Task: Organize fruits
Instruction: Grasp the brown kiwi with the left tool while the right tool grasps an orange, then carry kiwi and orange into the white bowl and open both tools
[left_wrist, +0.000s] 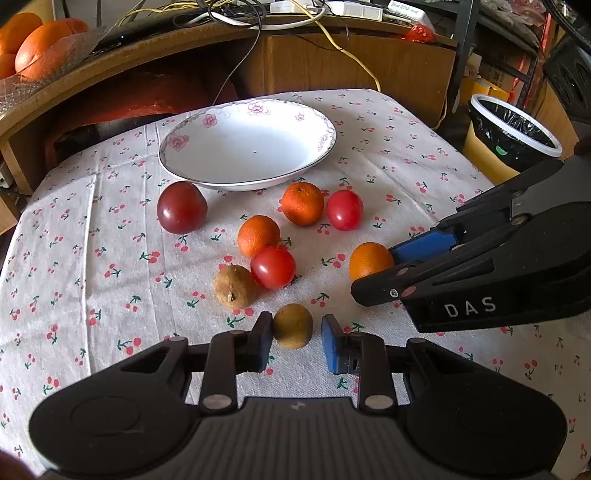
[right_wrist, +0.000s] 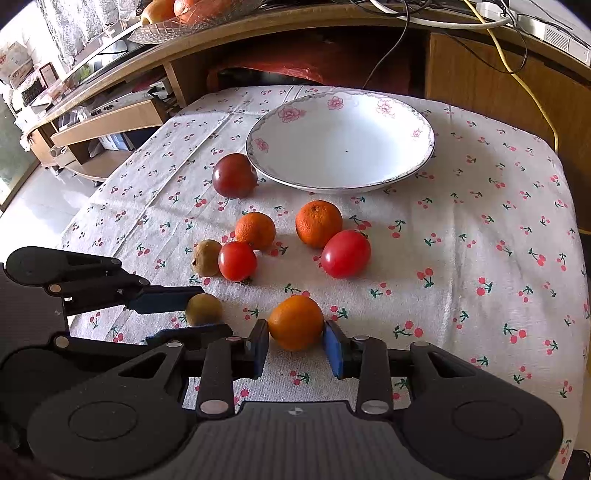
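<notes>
On cherry-print cloth (left_wrist: 92, 258): plate (left_wrist: 207, 173) bare, all eight fruits outside it. Left gripper (left_wrist: 297, 341) brackets a brown fruit (left_wrist: 293, 325), right gripper (right_wrist: 295, 345) pinches an orange (right_wrist: 295, 322). Neither lifted; nearly everything remains.

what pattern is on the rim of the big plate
Pink flowers with a thin grey scrolled border on the white plate; clearest in the right wrist view.
</notes>
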